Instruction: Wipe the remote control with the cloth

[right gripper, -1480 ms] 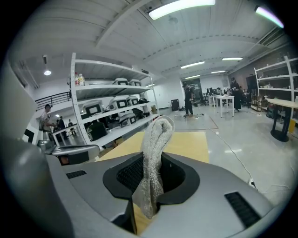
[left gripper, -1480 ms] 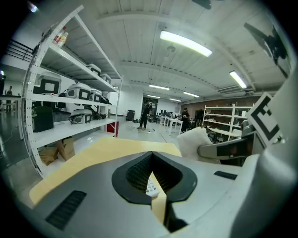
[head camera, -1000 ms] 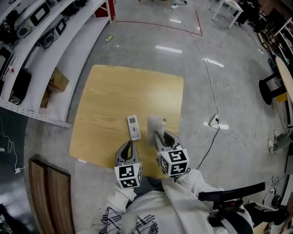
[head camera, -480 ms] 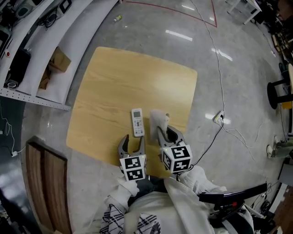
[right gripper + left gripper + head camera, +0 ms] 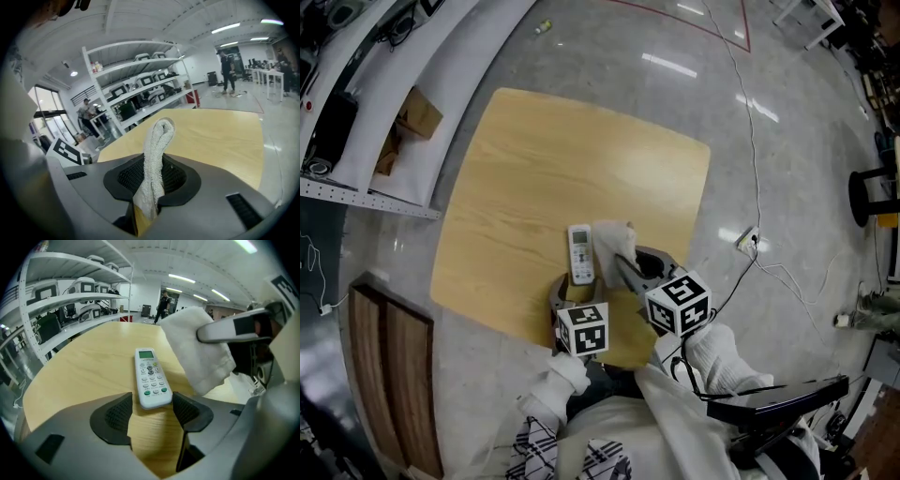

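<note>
A white remote control [image 5: 580, 253] lies face up near the front edge of the wooden table [image 5: 534, 169]. My left gripper [image 5: 578, 284] sits just behind it. Its jaws are opening, and the remote's near end [image 5: 151, 380] lies between the pads without touching them. My right gripper [image 5: 623, 262] is shut on a folded white cloth [image 5: 611, 240], which stands up between the pads [image 5: 157, 154]. In the left gripper view the cloth [image 5: 197, 348] hangs just right of the remote, slightly above the table.
White shelves with devices and a cardboard box [image 5: 417, 117] stand at the left. A wooden panel [image 5: 394, 375] lies at the lower left. A cable and socket [image 5: 748, 239] lie on the floor at the right, near a black stool [image 5: 872, 187].
My left gripper moved forward to the remote's near end and its jaws went from shut to wide apart. The right gripper carried the cloth left, closer to the remote.
</note>
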Motion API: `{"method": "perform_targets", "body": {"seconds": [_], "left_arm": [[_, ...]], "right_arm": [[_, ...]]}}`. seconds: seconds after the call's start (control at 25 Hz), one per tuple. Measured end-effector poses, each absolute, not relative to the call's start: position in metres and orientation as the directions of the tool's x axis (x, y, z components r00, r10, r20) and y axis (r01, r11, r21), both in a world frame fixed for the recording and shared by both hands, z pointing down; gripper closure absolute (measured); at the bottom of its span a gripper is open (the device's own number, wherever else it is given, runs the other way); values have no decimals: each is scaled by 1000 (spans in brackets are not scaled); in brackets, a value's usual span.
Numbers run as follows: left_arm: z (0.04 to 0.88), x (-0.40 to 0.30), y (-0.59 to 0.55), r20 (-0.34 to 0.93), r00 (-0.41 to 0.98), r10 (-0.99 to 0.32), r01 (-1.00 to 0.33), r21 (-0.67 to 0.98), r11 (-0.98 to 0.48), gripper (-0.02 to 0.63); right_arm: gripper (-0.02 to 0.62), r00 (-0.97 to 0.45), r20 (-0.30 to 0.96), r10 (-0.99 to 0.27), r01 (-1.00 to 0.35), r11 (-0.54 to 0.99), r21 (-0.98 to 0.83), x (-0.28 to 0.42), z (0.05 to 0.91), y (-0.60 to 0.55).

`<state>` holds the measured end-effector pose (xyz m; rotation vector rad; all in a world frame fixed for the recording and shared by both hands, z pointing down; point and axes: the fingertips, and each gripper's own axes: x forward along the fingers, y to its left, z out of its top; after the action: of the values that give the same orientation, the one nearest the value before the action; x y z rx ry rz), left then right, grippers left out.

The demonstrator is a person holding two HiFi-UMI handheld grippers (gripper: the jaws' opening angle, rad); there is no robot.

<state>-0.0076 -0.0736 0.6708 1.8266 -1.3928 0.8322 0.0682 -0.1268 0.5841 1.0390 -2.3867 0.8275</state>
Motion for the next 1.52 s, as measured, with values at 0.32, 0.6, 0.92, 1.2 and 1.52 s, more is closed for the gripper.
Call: {"method": "perform_targets", "body": {"seconds": [0.32, 0.6, 0.92, 1.2, 1.52], "left_arm": [[672, -14, -77, 834, 217, -508, -967, 112, -229, 385], [670, -11, -77, 840, 232, -491, -959, 114, -258, 387], [673, -14, -79, 843, 243, -480, -957, 126, -263, 388], [673, -13, -78, 843, 244, -480, -956, 125, -266, 388], [674, -13, -75, 843, 243, -480, -955, 121, -271, 388]], "right_arm": [[506, -786, 618, -31, -349, 847, -401, 15, 589, -118], [506, -671, 733, 113, -304, 860, -410, -7, 626, -108], [506, -649, 761, 6, -432, 820, -375, 4, 633, -146], [506, -618, 740, -265, -664, 680, -312, 41, 622, -201], [506, -758, 641, -121, -468, 786, -405, 35, 577, -176]]}}
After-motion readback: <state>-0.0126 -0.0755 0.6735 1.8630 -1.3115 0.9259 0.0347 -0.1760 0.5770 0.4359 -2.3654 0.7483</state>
